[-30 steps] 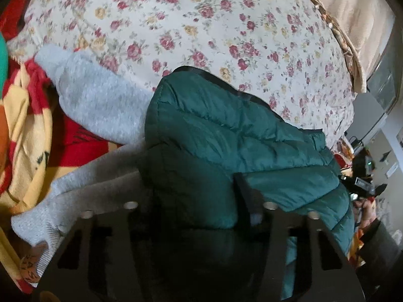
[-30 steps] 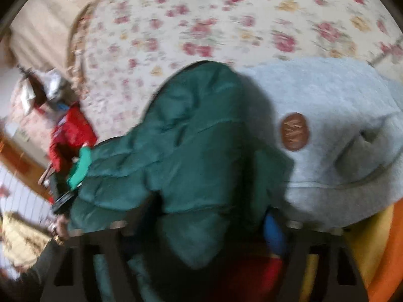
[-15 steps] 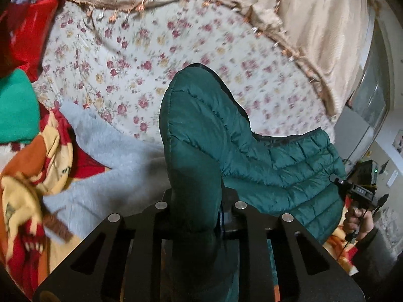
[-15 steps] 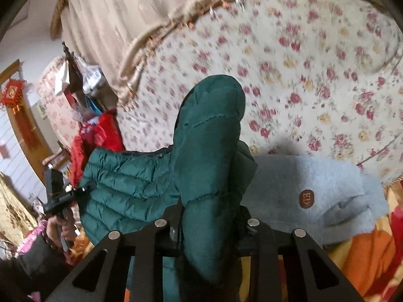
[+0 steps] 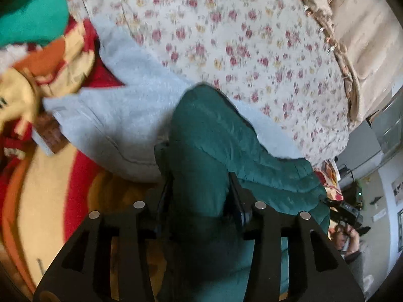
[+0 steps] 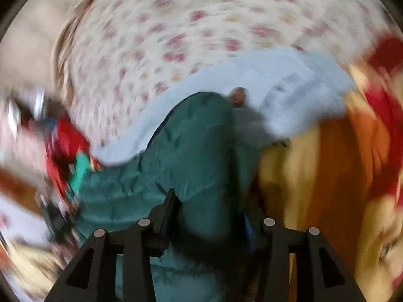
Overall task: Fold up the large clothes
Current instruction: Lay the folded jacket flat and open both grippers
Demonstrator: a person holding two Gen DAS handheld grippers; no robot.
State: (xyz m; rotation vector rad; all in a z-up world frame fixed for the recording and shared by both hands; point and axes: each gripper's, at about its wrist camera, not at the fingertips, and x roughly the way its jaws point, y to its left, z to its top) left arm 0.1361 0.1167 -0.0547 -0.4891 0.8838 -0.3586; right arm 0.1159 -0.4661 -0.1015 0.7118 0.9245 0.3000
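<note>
I've got both units on the green puffer jacket (image 5: 209,136). Left hand-held gripper (image 5: 200,183): jaws have just been opening wider, w/ a thick fold of the jacket between them; the fabric fills the gap and bulges up past the fingers (image 5: 235,193), so I read it as grasping the jacket. Right hand-held gripper (image 6: 209,209): same story, jaws just opened further, jacket bunched between them and pressed vs both fingers (image 6: 168,206), so grasping too. That view is badly motion-blurred, so fine detail is lost. Just beyond the fingers the jacket rises in a rounded hump, then trails off toward the other unit: to the right in the left view, to the left in the right view. Under and behind it lies a light grey fleece garment (image 5: 131,115), touching the jacket; a round brown patch (image 6: 238,97) on it shows right at the jacket's edge in the right view. Near side of the bed carries a red, orange and yellow blanket (image 5: 50,201), w/ a bright green cloth (image 5: 32,20) on it further back. Beyond the fleece is the floral bedspread (image 5: 226,37), and at the far edge a beige fringed cover (image 5: 352,37). Bottom right of the left view, a person's hand (image 5: 348,236) is partly visible.
</note>
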